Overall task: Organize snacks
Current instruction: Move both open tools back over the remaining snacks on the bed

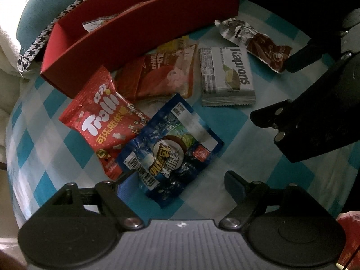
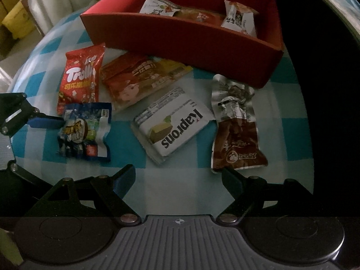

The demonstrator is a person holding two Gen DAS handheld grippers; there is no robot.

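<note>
A red box (image 2: 180,45) stands at the far side of a table covered with a blue and white checked cloth (image 2: 139,155). The box serves as the landmark here. Inside it lie about 3 wrapped snacks (image 2: 238,18), white and orange.

5 more snack packets lie loose on the cloth in front of the box. A red Trolli bag (image 1: 101,121) lies near the box's left front corner. An orange-red packet (image 1: 157,76) lies right against the box's front wall, beside the Trolli bag. A white Kaprons packet (image 1: 227,76) lies a little further out from the front wall. A brown and silver packet (image 2: 236,123) lies near the box's right front corner. A blue packet (image 1: 171,144) lies furthest out from the box, partly overlapping the Trolli bag.

The left gripper (image 1: 177,183) hangs over the blue packet with its jaws wide apart. The packet's near end lies between the fingers, 1 finger right at its edge, but nothing is gripped.

The right gripper (image 2: 178,176) hangs above bare cloth in front of the Kaprons packet, jaws wide apart and holding nothing. 1 fingertip is just beside the brown and silver packet's near edge.
</note>
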